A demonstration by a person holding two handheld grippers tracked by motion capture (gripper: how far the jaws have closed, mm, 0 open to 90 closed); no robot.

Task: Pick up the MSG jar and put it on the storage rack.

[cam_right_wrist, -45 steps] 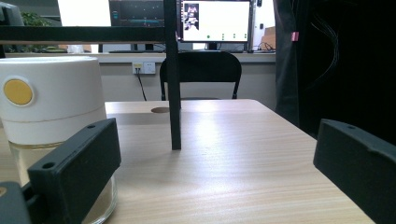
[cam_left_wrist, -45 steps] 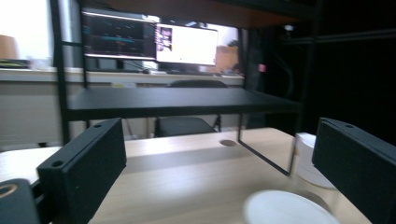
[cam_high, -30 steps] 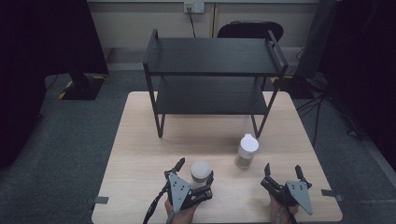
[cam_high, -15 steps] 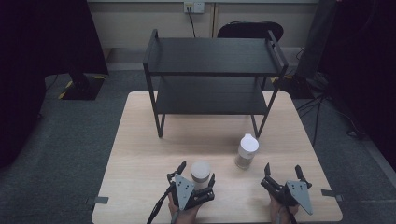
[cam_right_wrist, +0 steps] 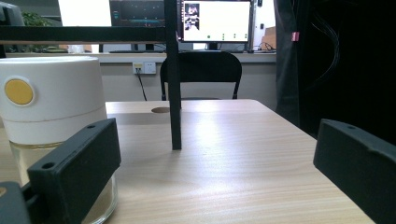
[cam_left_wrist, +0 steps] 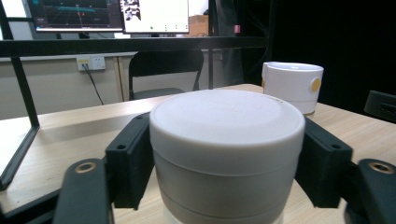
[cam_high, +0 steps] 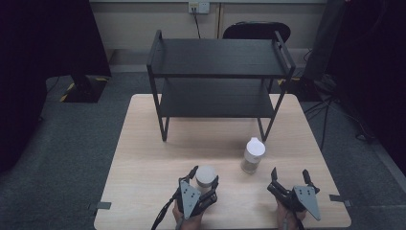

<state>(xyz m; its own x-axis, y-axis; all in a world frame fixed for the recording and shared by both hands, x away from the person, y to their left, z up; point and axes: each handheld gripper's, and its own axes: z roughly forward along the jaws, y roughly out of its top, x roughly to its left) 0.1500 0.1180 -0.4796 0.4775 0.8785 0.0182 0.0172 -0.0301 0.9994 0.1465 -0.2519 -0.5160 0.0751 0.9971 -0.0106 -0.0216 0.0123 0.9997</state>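
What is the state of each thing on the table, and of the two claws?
White-lidded jar: upright, lid on, clamped between the left claw's jaws.
Left claw: its jaws have just closed on the jar.
Right claw: open, nothing between its jaws.
Bottle with yellow dot: upright on the table, cap on, free of both claws.
Black shelf rack: standing at the table's far edge, both shelves bare.
Table: level, light wood.

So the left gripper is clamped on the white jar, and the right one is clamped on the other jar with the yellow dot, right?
Not quite. The left gripper is clamped on the white jar, but the right gripper is open, with nothing between its jaws; the jar with the yellow dot stands off to its side, as the right gripper view shows.
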